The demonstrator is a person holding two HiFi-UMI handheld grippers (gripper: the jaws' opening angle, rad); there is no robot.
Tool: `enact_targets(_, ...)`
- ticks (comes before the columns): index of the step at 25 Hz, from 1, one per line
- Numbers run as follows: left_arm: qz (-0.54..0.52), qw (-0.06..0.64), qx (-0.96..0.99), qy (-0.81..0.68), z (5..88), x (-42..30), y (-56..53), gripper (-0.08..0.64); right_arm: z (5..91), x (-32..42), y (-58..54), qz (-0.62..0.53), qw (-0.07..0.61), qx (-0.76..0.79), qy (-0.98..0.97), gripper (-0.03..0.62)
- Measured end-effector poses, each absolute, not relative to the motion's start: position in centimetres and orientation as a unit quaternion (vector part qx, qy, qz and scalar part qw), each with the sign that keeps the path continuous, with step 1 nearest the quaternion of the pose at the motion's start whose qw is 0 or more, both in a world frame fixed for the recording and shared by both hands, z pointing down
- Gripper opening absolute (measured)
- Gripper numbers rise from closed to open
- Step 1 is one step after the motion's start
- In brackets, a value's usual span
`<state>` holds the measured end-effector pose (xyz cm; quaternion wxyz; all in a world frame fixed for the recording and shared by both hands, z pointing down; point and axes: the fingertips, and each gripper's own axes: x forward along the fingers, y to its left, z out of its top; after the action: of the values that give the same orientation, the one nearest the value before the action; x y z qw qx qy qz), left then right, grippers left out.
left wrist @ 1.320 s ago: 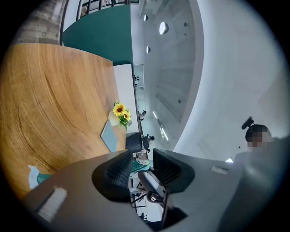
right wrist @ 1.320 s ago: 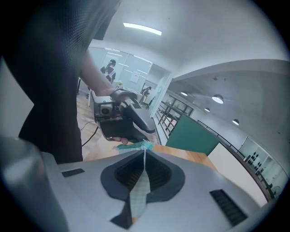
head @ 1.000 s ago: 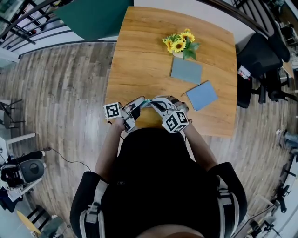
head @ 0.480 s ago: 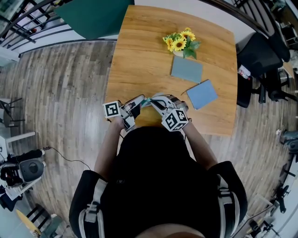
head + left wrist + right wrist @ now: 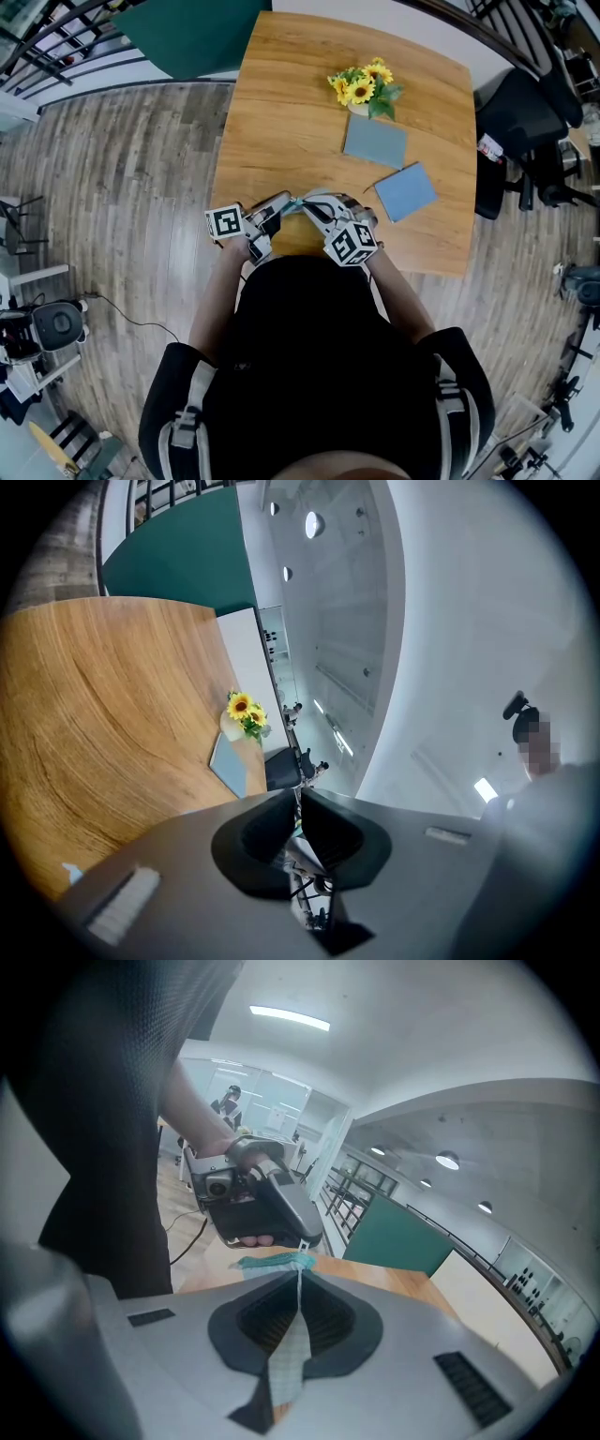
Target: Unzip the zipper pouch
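Note:
A small checked pouch with a teal zipper edge hangs between my two grippers above the near edge of the wooden table. My right gripper is shut on the checked fabric, which runs down between its pads. My left gripper faces it from the left. Its jaws have just been closing and now pinch a thin teal sliver at the pouch's zipper end. In the head view the pouch shows as a teal speck between the left gripper and the right gripper.
Further back on the table stand a vase of sunflowers and two flat blue-grey pouches. A black chair stands to the table's right and a green board behind its left corner. The person's body hides the table's near edge.
Both hands keep their place over the table's near edge with the pouch between them. At this size the closing of the left jaws barely shows in the head view.

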<state>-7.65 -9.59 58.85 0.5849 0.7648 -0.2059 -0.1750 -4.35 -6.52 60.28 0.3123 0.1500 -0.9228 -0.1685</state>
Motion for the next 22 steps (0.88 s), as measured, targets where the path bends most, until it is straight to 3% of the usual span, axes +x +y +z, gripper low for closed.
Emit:
enact_targets(4, -0.166, 0.588, 0.765, -0.202, 59.0, -7.4, -9.1, 0.034, 60.5, -4.5, -6.1, -0.174, 0.318, 0.147, -0.920, 0.012)
enact_targets(8, -0.154, 0.571, 0.776, -0.218, 59.5, -7.9, -9.4, -0.009, 60.5, -4.4, -6.3, -0.167, 0.315, 0.155, -0.922, 0.012)
enact_targets(22, -0.063, 0.501, 0.814, -0.288, 59.8, -8.1, -9.6, -0.002, 60.9, -4.3, -6.9, -0.142, 0.316, 0.203, -0.916, 0.011)
